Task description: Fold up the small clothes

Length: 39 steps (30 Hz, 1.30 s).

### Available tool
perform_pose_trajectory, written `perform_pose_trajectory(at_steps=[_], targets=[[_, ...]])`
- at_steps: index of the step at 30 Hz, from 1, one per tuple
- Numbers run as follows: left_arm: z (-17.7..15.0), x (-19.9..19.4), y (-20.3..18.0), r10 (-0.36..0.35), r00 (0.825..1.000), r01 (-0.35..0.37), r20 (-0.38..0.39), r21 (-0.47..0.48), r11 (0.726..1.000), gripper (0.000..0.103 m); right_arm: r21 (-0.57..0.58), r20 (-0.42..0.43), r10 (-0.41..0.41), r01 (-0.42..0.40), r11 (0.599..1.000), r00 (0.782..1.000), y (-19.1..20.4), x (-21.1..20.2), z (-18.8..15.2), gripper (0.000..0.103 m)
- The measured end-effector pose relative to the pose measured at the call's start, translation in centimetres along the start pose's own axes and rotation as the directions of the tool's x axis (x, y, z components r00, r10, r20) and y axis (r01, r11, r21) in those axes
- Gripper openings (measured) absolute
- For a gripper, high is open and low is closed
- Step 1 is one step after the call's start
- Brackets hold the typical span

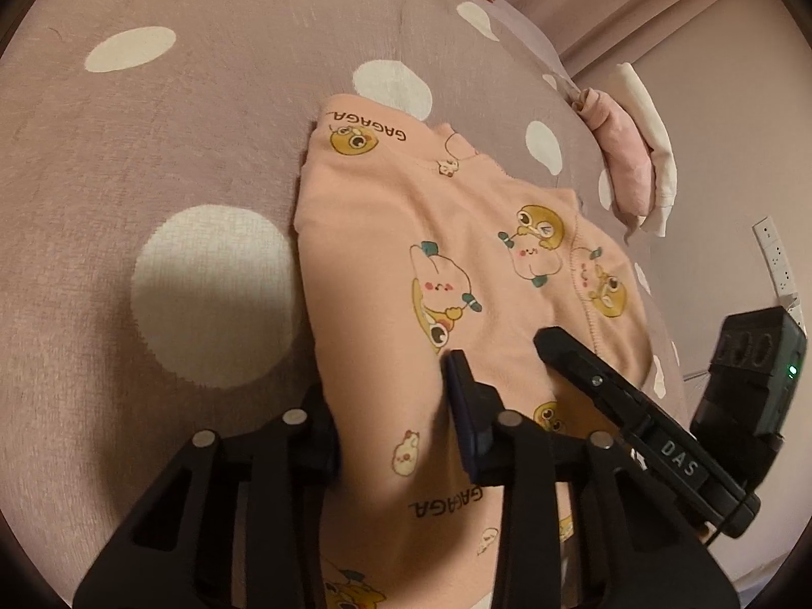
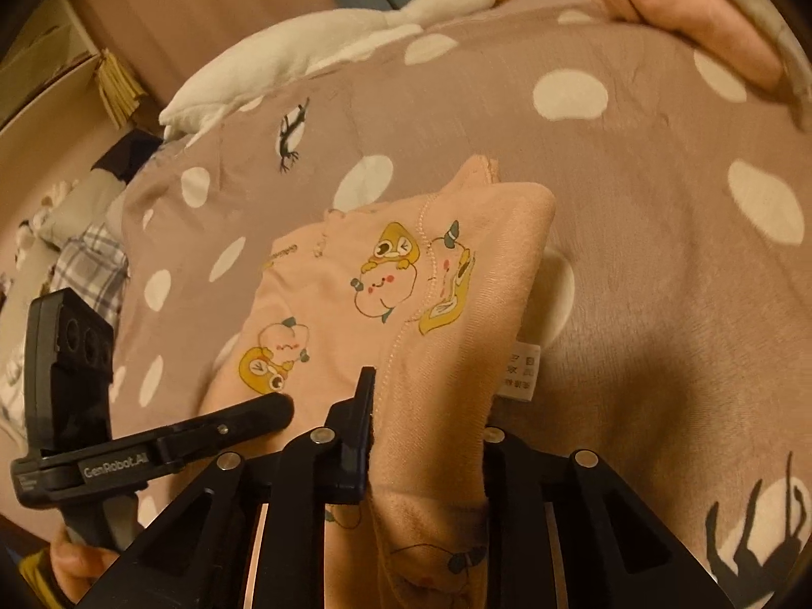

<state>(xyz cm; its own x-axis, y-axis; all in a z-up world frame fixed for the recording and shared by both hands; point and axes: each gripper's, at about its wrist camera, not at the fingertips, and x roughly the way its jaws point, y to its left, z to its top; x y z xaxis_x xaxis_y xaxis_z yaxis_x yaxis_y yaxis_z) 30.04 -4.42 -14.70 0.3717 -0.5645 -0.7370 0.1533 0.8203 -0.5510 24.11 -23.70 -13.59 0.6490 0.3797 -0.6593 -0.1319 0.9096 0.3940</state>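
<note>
right gripper point(image 2: 421, 436) far jaw hidden by peach garment point(image 2: 457, 380), care label point(image 2: 522, 370) unreadable

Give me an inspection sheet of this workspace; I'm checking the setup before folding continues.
Surface: mauve polka-dot bedspread.
Job's things: peach cartoon-print garment, partly folded.
Clutter: folded pink and white cloths; goose plush.
Grippers: left gripper and right gripper each have garment fabric between their fingers.
Cables: thin cable by the right gripper's body.
Surroundings: wall socket strip; plaid fabric.
</note>
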Motion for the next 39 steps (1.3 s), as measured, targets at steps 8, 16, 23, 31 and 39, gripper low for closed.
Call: perform_pose_trajectory(at_steps=[8,16,23,31,39], targets=[[-1.0,-1.6,-1.5,0.008,0.999,-0.010,0.040,0.061,0.998,0.024,-0.054,0.061,0.013,-0.010,0.998,0.998,1.7,-2.7,-0.7,0.022],[-3.2,-3.8,-2.4,0.001,0.999,-0.007,0.052,0.103,0.995,0.024,-0.050,0.063,0.017,-0.014,0.999,0.998,2.6,-4.7,-2.0,0.022],[-5.5,-6.3,-3.5,-0.004,0.997,-0.007,0.074,0.143,0.990,0.024,-0.072,0.088,0.033,-0.027,0.997,0.996,4.0,-7.4,-3.5,0.022],[-8.1,-8.8,-4.6,0.004,0.996,-0.020,0.093,0.173,0.985,0.024,-0.095,0.108,0.040,-0.030,0.995,0.993,5.5,-10.2,-5.3,0.022],[-11.1,-11.6,-5.3,0.001,0.993,-0.024,0.117,0.194,0.981,0.024,-0.138,0.131,0.048,-0.030,0.990,0.990,7.3,-13.2,-7.3,0.022]])
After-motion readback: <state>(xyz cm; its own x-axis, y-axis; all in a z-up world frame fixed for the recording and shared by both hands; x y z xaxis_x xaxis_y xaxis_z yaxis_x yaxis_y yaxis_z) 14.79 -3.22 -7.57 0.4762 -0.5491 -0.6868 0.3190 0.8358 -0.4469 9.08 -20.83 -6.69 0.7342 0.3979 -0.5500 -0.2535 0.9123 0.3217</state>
